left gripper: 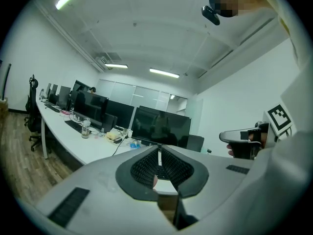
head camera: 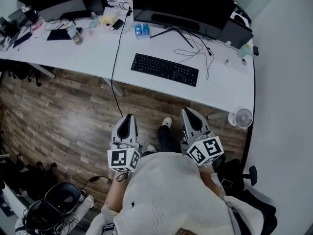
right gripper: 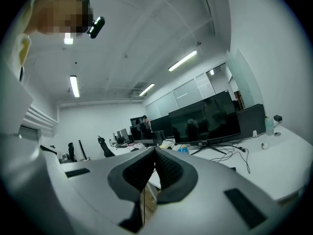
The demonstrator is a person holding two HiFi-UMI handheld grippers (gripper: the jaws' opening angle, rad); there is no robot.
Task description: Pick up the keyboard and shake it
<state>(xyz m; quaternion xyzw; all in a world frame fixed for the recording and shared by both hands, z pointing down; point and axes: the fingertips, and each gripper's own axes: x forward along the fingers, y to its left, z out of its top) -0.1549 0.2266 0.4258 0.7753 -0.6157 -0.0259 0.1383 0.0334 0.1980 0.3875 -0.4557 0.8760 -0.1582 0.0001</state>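
Observation:
The black keyboard [head camera: 165, 69] lies flat on the white desk [head camera: 98, 58] in front of a large monitor [head camera: 181, 6]. Both grippers hover over the wooden floor, short of the desk's near edge and apart from the keyboard. My left gripper [head camera: 128, 117] is shut with nothing in it, and its jaws meet at the tips in the left gripper view [left gripper: 159, 151]. My right gripper [head camera: 187, 112] is shut too and holds nothing, with its jaws together in the right gripper view [right gripper: 155, 152]. In both gripper views the jaws hide the keyboard.
Thin cables [head camera: 198, 48] trail from the monitor past the keyboard's right end, and a black cord [head camera: 115, 67] hangs over the desk edge to its left. A small white fan [head camera: 243, 117] sits at the desk's near right corner. A bottle [head camera: 75, 34] and clutter stand far left.

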